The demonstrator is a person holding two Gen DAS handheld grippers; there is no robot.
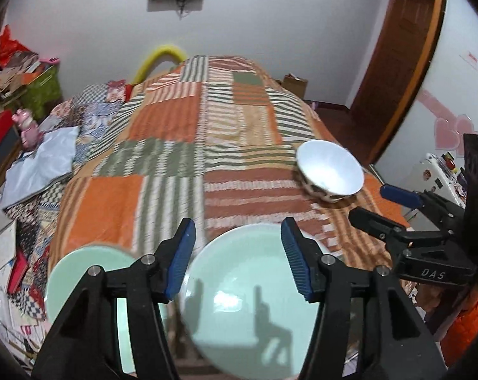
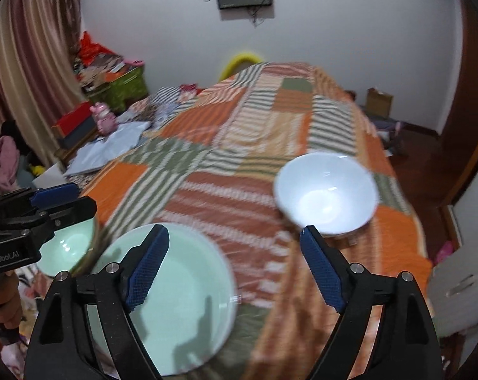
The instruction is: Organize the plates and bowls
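Note:
A pale green plate (image 1: pixel 239 300) lies on the quilt's near end, just below my left gripper (image 1: pixel 239 224), which stands open with nothing between its blue pads. A green bowl (image 1: pixel 90 272) sits left of the plate, close beside it. A white bowl (image 1: pixel 330 167) stands further off to the right. In the right wrist view my right gripper (image 2: pixel 235 229) is wide open and empty, with the green plate (image 2: pixel 182 300) under its left finger and the white bowl (image 2: pixel 325 193) just beyond its right fingertip. The green bowl (image 2: pixel 68 250) is partly hidden by the left gripper (image 2: pixel 83 197).
The dishes rest on a bed with an orange, green and striped patchwork quilt (image 1: pixel 188 145). A pale folded cloth (image 1: pixel 42 164) and books lie along its left side. Boxes and a pink toy (image 2: pixel 104 122) crowd the left wall. A wooden door (image 1: pixel 397 63) stands at the right.

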